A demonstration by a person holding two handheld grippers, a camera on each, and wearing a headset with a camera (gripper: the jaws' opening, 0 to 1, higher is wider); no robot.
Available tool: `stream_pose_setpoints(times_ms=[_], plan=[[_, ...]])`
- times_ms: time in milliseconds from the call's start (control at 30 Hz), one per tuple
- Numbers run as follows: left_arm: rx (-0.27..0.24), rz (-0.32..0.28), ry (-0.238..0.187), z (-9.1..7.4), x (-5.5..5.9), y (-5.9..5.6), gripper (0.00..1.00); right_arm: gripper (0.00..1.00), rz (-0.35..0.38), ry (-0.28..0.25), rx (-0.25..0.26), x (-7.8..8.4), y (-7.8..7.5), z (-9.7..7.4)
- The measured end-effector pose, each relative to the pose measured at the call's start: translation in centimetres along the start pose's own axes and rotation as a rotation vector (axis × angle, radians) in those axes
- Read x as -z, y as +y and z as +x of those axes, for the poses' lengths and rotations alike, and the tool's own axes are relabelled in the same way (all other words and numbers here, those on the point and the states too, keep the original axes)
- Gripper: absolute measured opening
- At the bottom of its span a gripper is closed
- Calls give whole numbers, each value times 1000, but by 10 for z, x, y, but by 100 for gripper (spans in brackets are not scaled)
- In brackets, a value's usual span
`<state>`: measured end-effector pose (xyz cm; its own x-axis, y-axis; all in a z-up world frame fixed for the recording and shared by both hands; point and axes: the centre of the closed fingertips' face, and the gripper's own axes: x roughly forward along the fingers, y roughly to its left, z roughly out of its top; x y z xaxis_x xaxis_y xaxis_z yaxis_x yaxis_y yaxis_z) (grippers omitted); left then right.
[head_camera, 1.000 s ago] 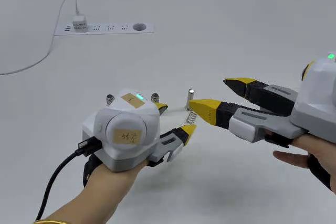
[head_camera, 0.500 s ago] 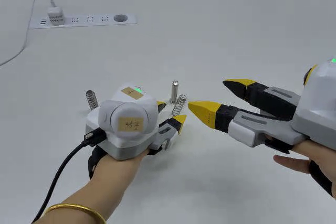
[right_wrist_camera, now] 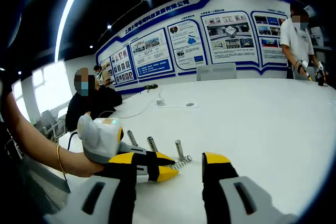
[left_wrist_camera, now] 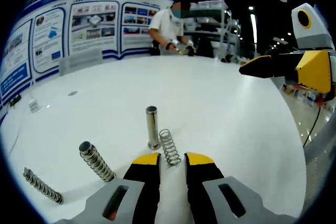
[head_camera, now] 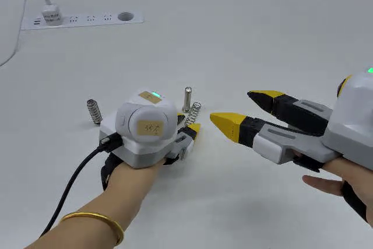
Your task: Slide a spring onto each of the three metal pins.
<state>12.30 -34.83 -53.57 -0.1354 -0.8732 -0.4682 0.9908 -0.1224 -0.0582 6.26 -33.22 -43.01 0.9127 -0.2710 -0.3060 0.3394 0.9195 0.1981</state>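
Left hand-held gripper [left_wrist_camera: 172, 160] has its yellow-tipped jaws pinched on the lower end of a loose spring [left_wrist_camera: 169, 147]. It holds the spring tilted just beside the bare pin [left_wrist_camera: 151, 127], which stands upright on the white tabletop [head_camera: 233, 39]. Gripping the bottom end leaves the rest of the coil free, likely so its open top can be swung over the pin's head. Right hand-held gripper [head_camera: 230, 104] hangs near the bare pin, to its right, with jaws spread wide and empty, seemingly ready to steady or guide. To the left of the bare pin, two other pins, the nearer [left_wrist_camera: 97, 161] and the farther [left_wrist_camera: 42, 185], already carry springs. In the head view the left hand-held gripper's body hides the nearer of these. Whether the spring touches the bare pin is hard to make out, and the jaw tips cover its lowest coils.
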Motion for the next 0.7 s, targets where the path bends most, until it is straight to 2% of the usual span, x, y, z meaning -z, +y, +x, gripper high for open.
stream_pose_setpoints(times_ms=[233, 400, 567, 700], plan=[[7, 12, 14, 1, 2, -1, 13, 51, 9, 6, 10, 3, -3, -1], [8, 50, 22, 1, 2, -1, 11, 51, 21, 14, 14, 5, -4, 0], [32, 69, 29, -1, 3, -5, 10, 51, 35, 17, 19, 6, -6, 0], [55, 71, 3, -7, -5, -11, 10, 51, 49, 17, 23, 6, -7, 0]])
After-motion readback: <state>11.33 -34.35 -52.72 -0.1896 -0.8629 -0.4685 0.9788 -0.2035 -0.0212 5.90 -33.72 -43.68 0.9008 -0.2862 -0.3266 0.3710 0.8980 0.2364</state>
